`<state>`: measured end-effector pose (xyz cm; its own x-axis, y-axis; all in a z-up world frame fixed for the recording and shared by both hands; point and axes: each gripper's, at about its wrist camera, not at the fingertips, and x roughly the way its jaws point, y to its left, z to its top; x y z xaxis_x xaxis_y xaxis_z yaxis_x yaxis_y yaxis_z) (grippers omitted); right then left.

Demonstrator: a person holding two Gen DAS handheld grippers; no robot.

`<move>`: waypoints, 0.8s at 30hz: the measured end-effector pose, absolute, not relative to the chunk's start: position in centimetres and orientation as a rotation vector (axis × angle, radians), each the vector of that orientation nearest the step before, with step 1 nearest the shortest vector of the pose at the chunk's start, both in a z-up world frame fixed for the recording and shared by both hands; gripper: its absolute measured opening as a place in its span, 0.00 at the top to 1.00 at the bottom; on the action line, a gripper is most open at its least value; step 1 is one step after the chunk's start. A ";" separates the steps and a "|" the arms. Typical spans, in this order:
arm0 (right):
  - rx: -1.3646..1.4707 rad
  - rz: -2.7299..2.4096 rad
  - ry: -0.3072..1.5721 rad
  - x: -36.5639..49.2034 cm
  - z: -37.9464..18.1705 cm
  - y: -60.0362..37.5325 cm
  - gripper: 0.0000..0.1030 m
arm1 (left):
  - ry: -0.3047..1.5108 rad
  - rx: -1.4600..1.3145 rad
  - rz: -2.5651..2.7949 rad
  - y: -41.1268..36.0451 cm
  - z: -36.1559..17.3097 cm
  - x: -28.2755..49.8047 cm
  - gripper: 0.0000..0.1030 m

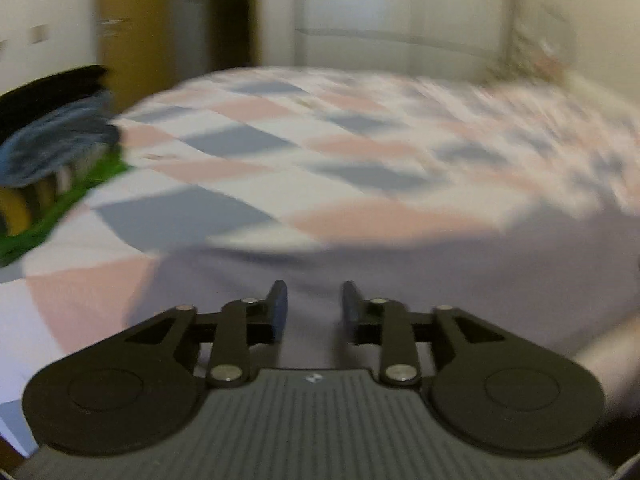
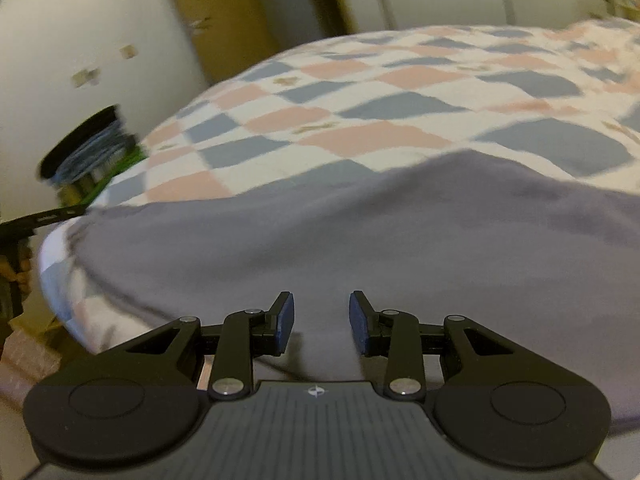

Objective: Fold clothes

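A grey garment (image 2: 360,232) lies spread over the near part of a bed; in the left wrist view the same grey garment (image 1: 420,280) fills the lower middle, blurred. My left gripper (image 1: 314,304) is open just above the cloth, with nothing between its blue-padded fingers. My right gripper (image 2: 322,320) is also open, hovering over the garment's near edge, its fingers apart and holding nothing. At the left border of the right wrist view, the left gripper's black body (image 2: 24,228) and a hand show partly.
The bed has a checked cover (image 2: 400,92) of pink, blue and white squares. A pile of dark, blue and green clothes (image 1: 52,148) sits at the bed's left edge, also seen as the pile (image 2: 92,152). Beyond are a wooden door (image 1: 132,16) and white wardrobe (image 1: 400,12).
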<state>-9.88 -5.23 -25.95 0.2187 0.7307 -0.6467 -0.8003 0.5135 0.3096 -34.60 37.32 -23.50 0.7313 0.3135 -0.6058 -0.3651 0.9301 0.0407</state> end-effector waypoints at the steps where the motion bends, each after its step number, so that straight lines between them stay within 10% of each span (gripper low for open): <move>1: -0.131 1.082 0.838 -10.1 -26.0 -4.9 0.66 | 0.691 -0.045 0.386 37.0 -24.5 -34.6 0.71; 6: -0.203 1.052 0.819 -10.7 -25.5 -6.0 0.67 | 0.665 -0.158 0.539 39.2 -24.2 -36.5 0.85; 24: -0.601 1.122 0.559 -17.9 -26.2 -3.6 0.74 | 0.771 0.654 0.020 16.4 -26.6 -29.6 0.73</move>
